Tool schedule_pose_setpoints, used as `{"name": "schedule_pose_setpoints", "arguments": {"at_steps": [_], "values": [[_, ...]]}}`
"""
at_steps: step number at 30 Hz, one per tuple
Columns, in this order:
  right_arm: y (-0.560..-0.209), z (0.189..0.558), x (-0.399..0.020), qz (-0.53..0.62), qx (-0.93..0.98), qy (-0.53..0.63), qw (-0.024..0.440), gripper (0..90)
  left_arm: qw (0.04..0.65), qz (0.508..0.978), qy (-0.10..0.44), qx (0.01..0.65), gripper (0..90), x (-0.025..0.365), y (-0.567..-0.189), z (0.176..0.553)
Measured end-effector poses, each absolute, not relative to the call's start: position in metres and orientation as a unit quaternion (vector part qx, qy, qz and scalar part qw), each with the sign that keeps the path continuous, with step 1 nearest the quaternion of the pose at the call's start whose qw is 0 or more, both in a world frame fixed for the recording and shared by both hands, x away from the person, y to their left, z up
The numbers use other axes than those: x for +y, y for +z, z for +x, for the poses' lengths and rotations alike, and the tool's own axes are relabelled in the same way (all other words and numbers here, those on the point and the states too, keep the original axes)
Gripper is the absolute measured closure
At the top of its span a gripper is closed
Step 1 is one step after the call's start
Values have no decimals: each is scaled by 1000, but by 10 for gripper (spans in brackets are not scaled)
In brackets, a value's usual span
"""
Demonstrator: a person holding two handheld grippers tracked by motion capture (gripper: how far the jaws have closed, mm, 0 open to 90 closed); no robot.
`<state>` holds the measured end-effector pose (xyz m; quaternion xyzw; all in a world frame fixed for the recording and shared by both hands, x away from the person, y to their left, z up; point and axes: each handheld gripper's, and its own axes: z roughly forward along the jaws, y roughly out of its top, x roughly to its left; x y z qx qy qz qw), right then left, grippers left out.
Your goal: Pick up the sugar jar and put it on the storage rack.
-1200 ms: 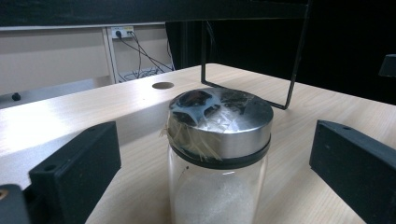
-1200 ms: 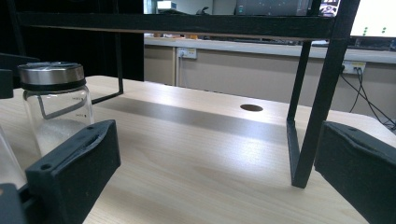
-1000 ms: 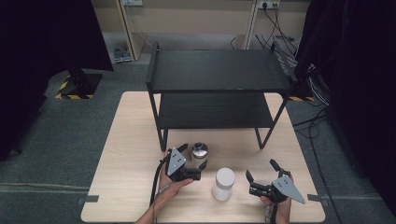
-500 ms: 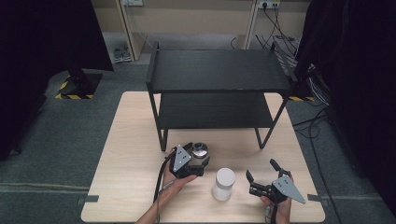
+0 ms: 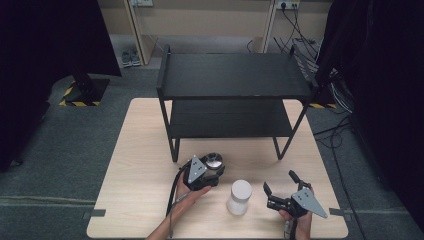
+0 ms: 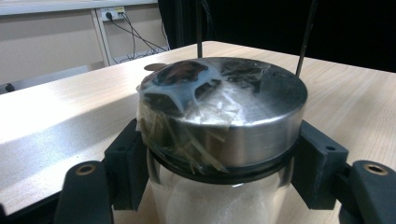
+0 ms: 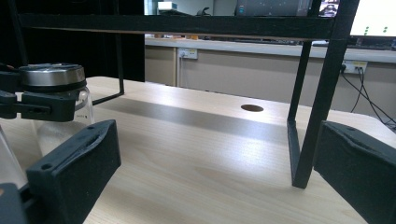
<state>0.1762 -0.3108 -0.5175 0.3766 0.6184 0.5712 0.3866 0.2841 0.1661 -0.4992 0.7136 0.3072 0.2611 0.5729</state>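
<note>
Steel-lidded and made of glass, the jar (image 6: 219,140) stood on the counter (image 5: 135,165) just in front of the black shelf rack (image 5: 235,95), nearer its left leg. The left claw (image 5: 212,172) had just been closing and was clamped on the jar right under the lid, one pad on each side. A white container (image 5: 239,197) stood near the counter's front edge, between the two hands. Toward the front right corner, the right claw (image 5: 280,187) rested with its jaws apart, holding nothing.
</note>
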Motion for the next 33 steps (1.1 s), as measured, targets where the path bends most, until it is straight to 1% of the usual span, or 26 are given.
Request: {"name": "schedule_pose_setpoints", "arguments": {"at_steps": [14, 26, 33], "values": [[-518, 176, -311, 376, 618, 572, 386, 10, 575, 717, 256, 300, 312, 165, -493, 279], [-518, 176, -311, 377, 616, 573, 387, 9, 587, 724, 240, 273, 313, 168, -465, 273], [-517, 176, -311, 379, 616, 573, 387, 9, 598, 720, 227, 270, 313, 176, -446, 269]]}}
